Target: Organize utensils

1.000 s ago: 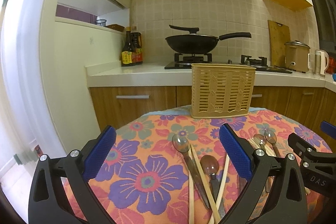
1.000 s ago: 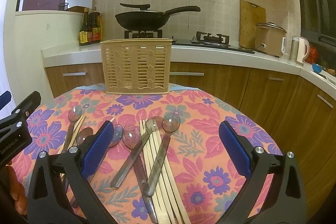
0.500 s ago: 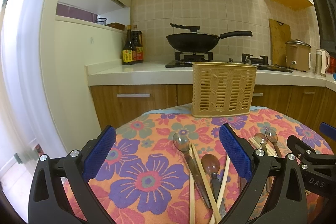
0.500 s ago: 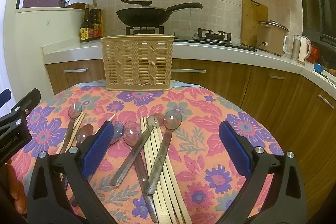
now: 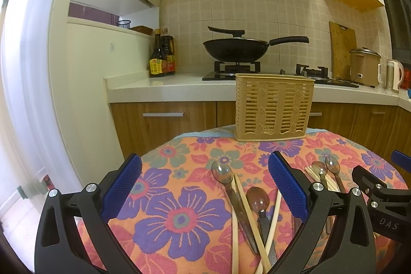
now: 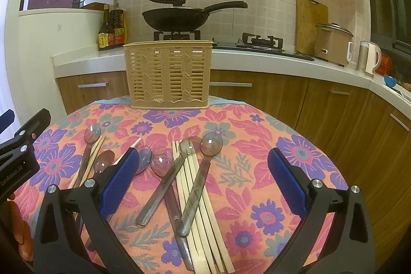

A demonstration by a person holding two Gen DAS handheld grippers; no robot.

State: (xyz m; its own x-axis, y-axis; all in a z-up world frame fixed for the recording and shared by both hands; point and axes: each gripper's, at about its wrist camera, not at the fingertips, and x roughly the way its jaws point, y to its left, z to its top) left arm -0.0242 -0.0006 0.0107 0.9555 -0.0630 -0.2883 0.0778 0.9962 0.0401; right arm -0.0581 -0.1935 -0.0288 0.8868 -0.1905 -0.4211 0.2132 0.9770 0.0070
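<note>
I hold both tools low over the round desk with the flowered orange cloth, and nothing is picked up yet. The left gripper has its jaws wide apart and empty; the right gripper is the same, released and empty.

The things to organize lie loose on the cloth. In the right view a clear plastic spoon with a grey handle rests across a bundle of pale wooden chopsticks, and two more clear spoons lie just beside it, their handles crossing. Nearer the left tool there are a clear spoon with a dark handle, a brown-tinted spoon and a few loose chopsticks.

The tall beige slotted plastic basket stands upright at the far edge of the desk, well apart from the pile.

I think the first step is to take one piece. The spoon lying on top of the chopsticks seems the best one, because nothing covers it. I should close on the handle, not on the bowl, and lift straight so the sticks under it do not roll.

The crossed handles can drag a neighbour along. The black wok and the bottles on the kitchen counter behind are far away and do not disturb.
</note>
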